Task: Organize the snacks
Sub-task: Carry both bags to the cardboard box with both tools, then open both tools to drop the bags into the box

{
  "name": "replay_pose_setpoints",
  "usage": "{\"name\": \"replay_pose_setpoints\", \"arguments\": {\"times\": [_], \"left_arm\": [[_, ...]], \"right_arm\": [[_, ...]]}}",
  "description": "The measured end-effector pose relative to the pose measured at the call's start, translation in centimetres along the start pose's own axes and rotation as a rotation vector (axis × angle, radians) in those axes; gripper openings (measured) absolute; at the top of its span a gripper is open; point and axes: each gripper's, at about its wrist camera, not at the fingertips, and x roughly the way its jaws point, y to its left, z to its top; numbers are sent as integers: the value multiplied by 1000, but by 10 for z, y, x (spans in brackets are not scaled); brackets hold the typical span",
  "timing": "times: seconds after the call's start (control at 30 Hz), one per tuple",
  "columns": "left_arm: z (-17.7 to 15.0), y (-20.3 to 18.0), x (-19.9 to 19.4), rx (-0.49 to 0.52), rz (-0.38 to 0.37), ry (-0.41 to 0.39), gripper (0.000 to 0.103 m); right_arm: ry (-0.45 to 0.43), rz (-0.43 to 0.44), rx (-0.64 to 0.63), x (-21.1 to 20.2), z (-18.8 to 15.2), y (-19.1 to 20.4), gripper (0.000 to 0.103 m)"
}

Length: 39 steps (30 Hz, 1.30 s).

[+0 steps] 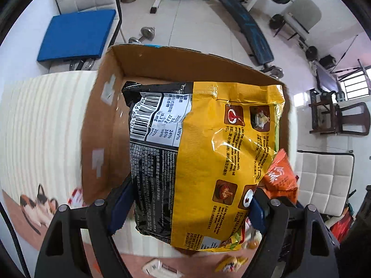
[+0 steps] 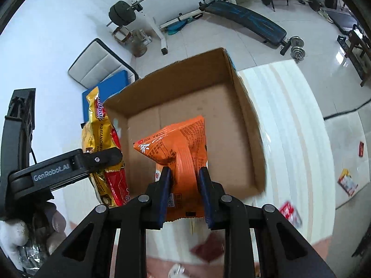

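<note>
White floor tiles and gym gear fill the room: a blue sit-up bench (image 2: pixel 245 20) and a barbell rack (image 2: pixel 129 11) stand well beyond the cardboard box (image 2: pixel 243 125), and a padded chair with a blue cushion (image 1: pixel 76 34) sits just behind it. Small wrappers (image 2: pixel 289 213) lie loose on the striped tabletop (image 2: pixel 292 120) on the near side of the box. Nearest, the left gripper (image 1: pixel 187 206) is clamped wide across a big yellow noodle pack (image 1: pixel 208 153), which hangs over the box's left part and hides much of its floor. Beside it, the right gripper (image 2: pixel 184 192) is pinched nearly closed on an orange snack packet (image 2: pixel 178 143), squeezing its middle; that packet hangs above the box's bare bottom. A white-gloved hand (image 2: pixel 14 231) carries the left tool. Nothing lies between either packet and the open box.
</note>
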Motion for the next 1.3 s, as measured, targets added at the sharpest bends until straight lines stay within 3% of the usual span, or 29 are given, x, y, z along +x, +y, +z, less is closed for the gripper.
{"name": "replay_pose_setpoints", "arguments": {"times": [0.23, 0.4, 0.5, 0.53, 0.57, 0.6, 0.63, 0.73, 0.83, 1.0, 1.23, 1.3], "left_arm": [[47, -1, 61, -10, 41, 74, 83], [62, -6, 91, 10, 67, 137, 83], [66, -9, 97, 25, 75, 118, 85], [65, -8, 98, 24, 71, 117, 87], [64, -8, 99, 22, 60, 119, 92], [63, -7, 99, 21, 53, 120, 94], [60, -5, 98, 23, 51, 122, 94], [60, -4, 92, 30, 53, 99, 94], [57, -3, 81, 34, 42, 90, 94], [44, 2, 51, 61, 29, 38, 94], [11, -2, -19, 144, 69, -186, 94], [-4, 0, -34, 147, 61, -210, 94]], "right_arm": [[18, -61, -14, 69, 55, -1, 27], [40, -68, -32, 101, 72, -1, 27], [91, -61, -42, 119, 74, 1, 29], [108, -69, -50, 124, 75, 1, 39], [119, -73, -53, 126, 75, 1, 61], [126, -77, -60, 128, 74, 0, 72], [127, -82, -67, 128, 75, 1, 81], [146, -106, -89, 129, 73, 1, 81], [160, -115, -107, 126, 68, 5, 90], [132, -132, -149, 104, 62, 19, 91], [50, -118, -225, 43, 24, 47, 93], [41, -105, -227, 25, 6, 49, 93]]}}
